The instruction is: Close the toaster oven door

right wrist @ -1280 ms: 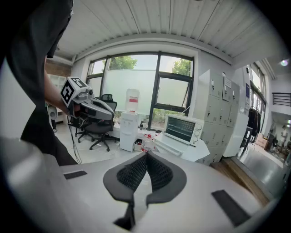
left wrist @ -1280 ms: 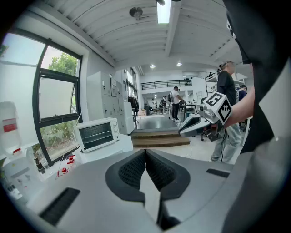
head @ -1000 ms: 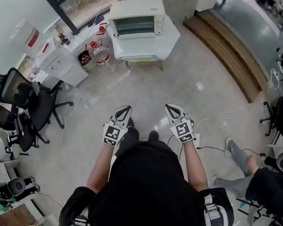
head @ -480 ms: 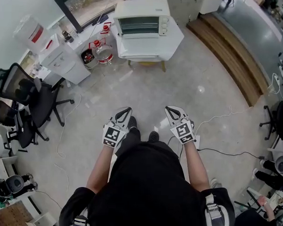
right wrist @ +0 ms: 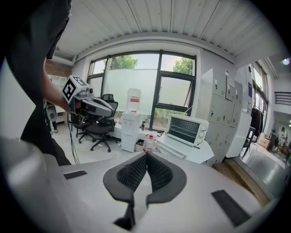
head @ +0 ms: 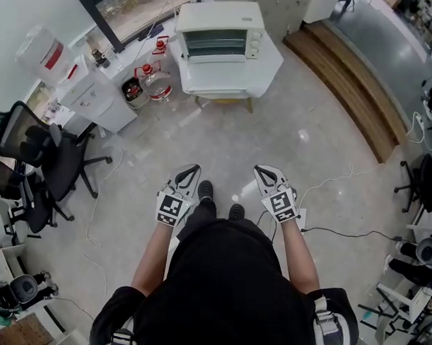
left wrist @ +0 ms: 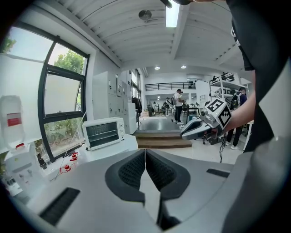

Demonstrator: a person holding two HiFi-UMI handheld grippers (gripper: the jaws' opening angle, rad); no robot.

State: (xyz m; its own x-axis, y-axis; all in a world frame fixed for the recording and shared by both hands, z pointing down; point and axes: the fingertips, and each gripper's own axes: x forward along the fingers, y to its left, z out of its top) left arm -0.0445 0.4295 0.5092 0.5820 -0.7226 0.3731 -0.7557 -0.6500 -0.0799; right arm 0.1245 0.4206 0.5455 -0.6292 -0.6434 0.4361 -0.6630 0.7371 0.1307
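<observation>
toaster oven [head: 220, 23] far centre on white table [head: 268, 62], door [head: 218, 75] folded down toward near side | left gripper [head: 188, 172] clenched, nothing between jaws | right gripper [head: 267, 174] clenched, nothing between jaws | both near, over floor [head: 274, 128], well apart from oven

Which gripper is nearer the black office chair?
Left. The left gripper sits right of the black office chair in the head view; the right gripper lies farther right.
</observation>
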